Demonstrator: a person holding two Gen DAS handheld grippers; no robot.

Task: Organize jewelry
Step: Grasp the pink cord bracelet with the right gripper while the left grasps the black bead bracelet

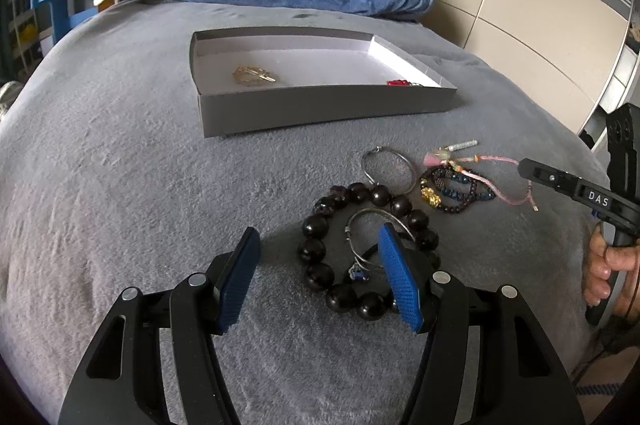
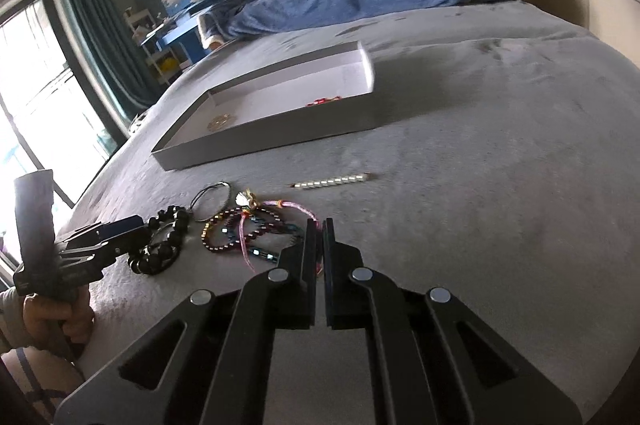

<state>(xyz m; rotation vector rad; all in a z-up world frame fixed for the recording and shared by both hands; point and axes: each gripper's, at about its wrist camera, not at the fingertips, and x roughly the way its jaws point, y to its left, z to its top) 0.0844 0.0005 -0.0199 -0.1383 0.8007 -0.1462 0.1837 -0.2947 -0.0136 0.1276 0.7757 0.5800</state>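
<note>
The tray (image 1: 320,105) sits on the bed at 12 o'clock from the left gripper (image 1: 318,277), well apart. The bead bracelet (image 1: 320,245) looks heavy, hard and likely to roll; I would pinch one bead. It lies at 1 o'clock, beside the wide-apart jaws. The pink cord (image 2: 304,211) is light and limp; the right gripper (image 2: 320,225) looks clamped on it.

Lower left of left wrist view: bare grey blanket (image 1: 120,165), open passage.
Centre: shallow grey box (image 1: 320,105), low walls, open top.
Lower centre-right: dark bead bracelet (image 1: 320,273) and metal rings (image 1: 386,171), clustered, touching.
Right: cord bracelets (image 1: 460,185), just beside.
Right wrist view, centre: silver bead strand (image 2: 332,182) alone; bare blanket beyond.
</note>
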